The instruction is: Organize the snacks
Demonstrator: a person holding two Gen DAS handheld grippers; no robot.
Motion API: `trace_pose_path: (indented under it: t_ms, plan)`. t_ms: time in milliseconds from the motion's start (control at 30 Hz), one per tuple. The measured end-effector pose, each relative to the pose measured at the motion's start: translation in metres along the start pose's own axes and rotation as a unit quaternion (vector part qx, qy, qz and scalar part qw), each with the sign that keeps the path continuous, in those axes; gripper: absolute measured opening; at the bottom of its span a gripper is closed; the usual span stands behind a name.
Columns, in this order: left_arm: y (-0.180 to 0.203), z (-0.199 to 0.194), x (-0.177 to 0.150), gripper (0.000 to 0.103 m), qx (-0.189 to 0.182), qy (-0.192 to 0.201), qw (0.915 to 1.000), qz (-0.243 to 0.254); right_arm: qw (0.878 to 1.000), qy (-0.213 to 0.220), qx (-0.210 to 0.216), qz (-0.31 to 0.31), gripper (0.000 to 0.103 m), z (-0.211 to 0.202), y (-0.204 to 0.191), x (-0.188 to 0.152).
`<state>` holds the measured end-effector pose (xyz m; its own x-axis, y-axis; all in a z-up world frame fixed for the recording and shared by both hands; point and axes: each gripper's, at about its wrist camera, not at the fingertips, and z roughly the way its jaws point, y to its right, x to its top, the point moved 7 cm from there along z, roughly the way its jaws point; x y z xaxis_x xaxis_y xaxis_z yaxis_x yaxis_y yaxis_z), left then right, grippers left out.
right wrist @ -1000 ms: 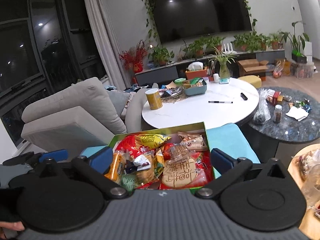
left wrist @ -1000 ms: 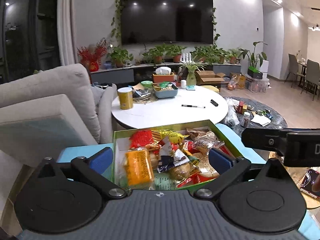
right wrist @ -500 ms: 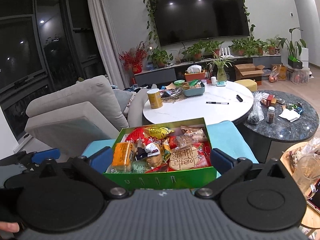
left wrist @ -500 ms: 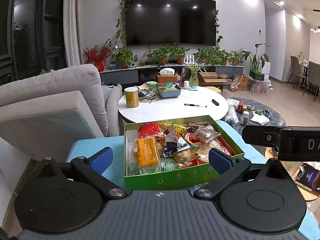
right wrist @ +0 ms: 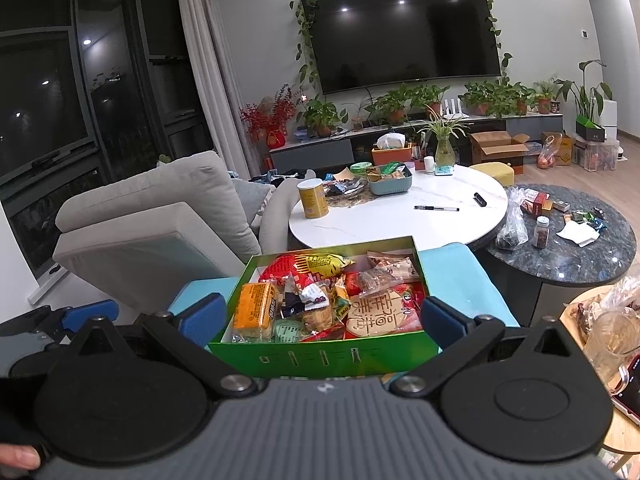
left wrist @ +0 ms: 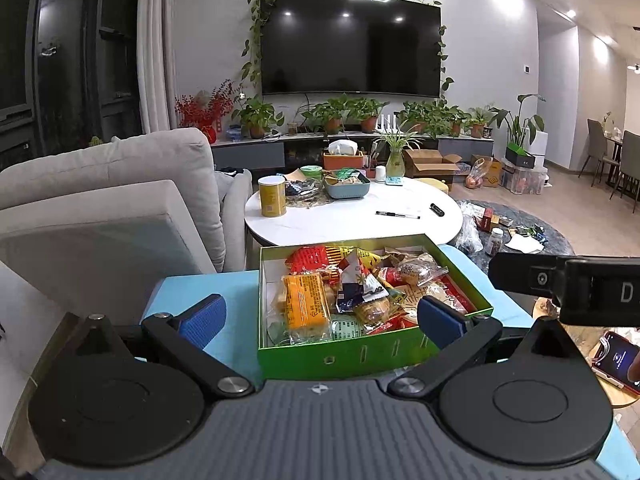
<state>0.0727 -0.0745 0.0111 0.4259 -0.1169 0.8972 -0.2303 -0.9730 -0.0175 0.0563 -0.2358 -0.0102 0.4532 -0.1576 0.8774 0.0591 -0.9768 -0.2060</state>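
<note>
Green snack box [left wrist: 360,354] on a blue table [left wrist: 236,280], packets heaped inside — left gripper [left wrist: 320,316] and right gripper [right wrist: 322,314] both spread wide, empty, hovering near its front wall.

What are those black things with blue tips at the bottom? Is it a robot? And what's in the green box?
No robot: a person holds a grabber tool in each hand. Each tool carries a camera looking out along its two blue-tipped fingers, so one picture comes from the left gripper and one from the right gripper. Both are open and hold nothing. Ahead, a green box sits on a blue surface, full of wrapped snacks such as an orange packet and a big round cracker. Behind stands a white table.
</note>
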Motion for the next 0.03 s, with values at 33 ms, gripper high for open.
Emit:
trace_pose_path:
  t_ms: [33]
  plan:
    - [-0.0002,-0.0001,0.0001,0.102,0.001,0.0,1.0,0.0,1.0,0.0,0.0,0.0,0.075,-0.0001,0.0,-0.0001]
